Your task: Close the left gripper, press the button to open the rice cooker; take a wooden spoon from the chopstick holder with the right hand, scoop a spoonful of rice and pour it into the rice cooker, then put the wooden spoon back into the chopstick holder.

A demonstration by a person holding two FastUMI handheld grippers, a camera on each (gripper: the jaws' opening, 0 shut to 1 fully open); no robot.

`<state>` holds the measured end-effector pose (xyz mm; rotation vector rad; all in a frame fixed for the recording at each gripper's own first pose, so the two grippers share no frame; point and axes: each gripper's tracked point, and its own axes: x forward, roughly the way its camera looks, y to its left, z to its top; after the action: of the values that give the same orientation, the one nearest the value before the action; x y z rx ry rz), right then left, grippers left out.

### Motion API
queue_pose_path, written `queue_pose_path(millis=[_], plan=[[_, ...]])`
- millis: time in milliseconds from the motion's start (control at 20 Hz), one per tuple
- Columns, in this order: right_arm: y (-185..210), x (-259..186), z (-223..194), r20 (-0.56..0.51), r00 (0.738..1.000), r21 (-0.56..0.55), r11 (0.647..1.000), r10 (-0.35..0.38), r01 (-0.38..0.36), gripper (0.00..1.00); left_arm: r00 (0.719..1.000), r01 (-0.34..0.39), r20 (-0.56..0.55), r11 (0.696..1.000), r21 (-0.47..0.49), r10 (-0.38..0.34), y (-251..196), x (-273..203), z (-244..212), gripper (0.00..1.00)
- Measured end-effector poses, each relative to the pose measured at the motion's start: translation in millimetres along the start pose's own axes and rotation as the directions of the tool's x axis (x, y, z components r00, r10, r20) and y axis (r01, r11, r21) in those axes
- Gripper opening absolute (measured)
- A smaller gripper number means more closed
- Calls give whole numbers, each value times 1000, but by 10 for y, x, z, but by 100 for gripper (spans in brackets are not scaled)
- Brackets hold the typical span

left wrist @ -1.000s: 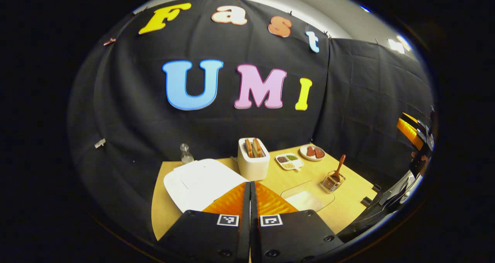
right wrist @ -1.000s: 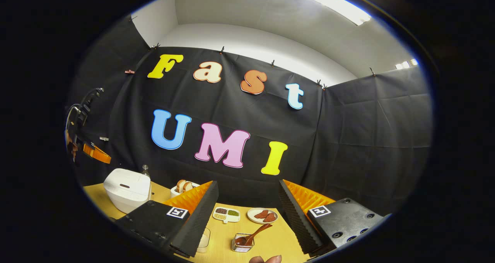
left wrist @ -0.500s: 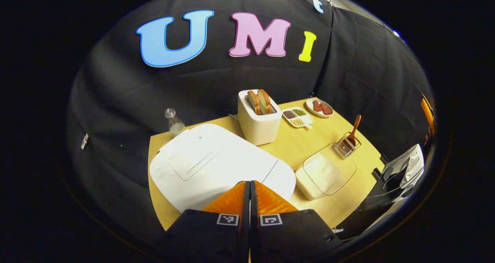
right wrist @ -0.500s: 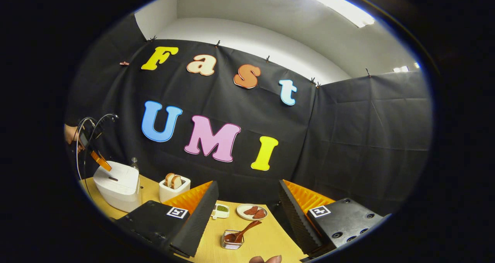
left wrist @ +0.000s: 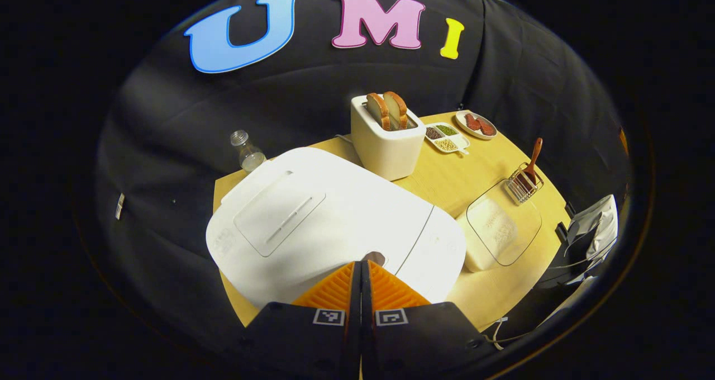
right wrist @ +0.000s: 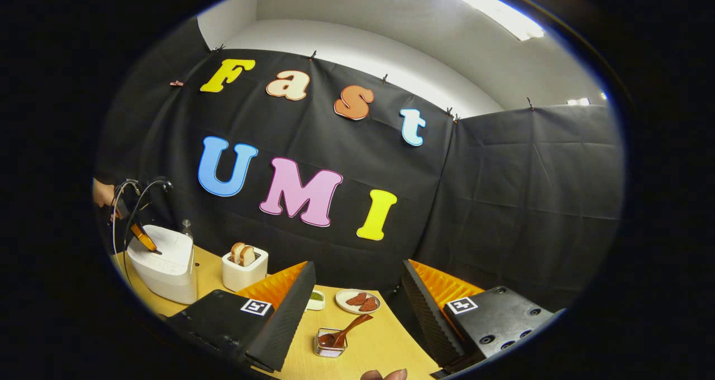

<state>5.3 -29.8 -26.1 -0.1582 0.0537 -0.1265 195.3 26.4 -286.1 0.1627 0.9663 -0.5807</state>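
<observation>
Left fingers: I am holding the left gripper [left wrist: 361,268] with its two orange fingers pressed together, nothing between them.
Button: I am aiming at the small dark oval button [left wrist: 373,257] on the rice cooker [left wrist: 313,212]; it is sitting right at the fingertips, just ahead and a touch to the right along the finger line.
Contact: from the right gripper view the tip is meeting the cooker's top [right wrist: 162,246], but I cannot tell whether it is pressing yet.
Lid: it is lying shut, so I am judging the press as not yet finished.
Key relation: the button is lying straight down the closed fingers' axis, so I am reckoning the coming move is a short push forward and down with a slight rightward nudge.
Right fingers: I am keeping the right gripper [right wrist: 357,290] wide apart and empty, above the table [right wrist: 385,346].
Wooden spoon: the wooden spoon [right wrist: 341,335] is standing bowl-down in the chopstick holder [right wrist: 329,343], between my right fingers and below them, its handle leaning up and to the right.
Rice: the rice is lying in the clear container [left wrist: 497,229] just beside the cooker, with the holder behind its far corner.
Nearer hand: the right one, as I am judging it, is far closer to the spoon.
Risk: a glancing push may be sliding off the small button.
</observation>
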Motion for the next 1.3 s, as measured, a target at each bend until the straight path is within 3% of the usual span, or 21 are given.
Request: queue_pose_path(millis=[500,700,850,1000,1150,1200,1300], plan=[[-30,-12,-14,-10,1000,25,999,-24,24,97,998,-43,-48,994,101,48,40,36,-30,7],[-106,-87,-5,-4,999,8,999,-43,43,97,993,-110,68,985,136,101,99,-178,290,6],[-132,-131,-13,-10,999,11,999,-51,51,97,973,-200,147,968,154,177,191,-371,515,6],[-145,-184,34,-3,999,13,999,-53,53,97,905,-359,301,919,165,300,375,-697,867,6],[-157,-214,52,1,999,2,999,-43,43,97,837,-419,434,900,115,334,351,-1096,1132,7],[-161,-221,56,3,999,2,999,-37,37,97,796,-443,494,893,81,350,347,-1249,1242,7],[-182,-226,58,5,1000,7,1000,-25,25,97,668,-491,645,871,7,372,296,-1669,1477,8]])
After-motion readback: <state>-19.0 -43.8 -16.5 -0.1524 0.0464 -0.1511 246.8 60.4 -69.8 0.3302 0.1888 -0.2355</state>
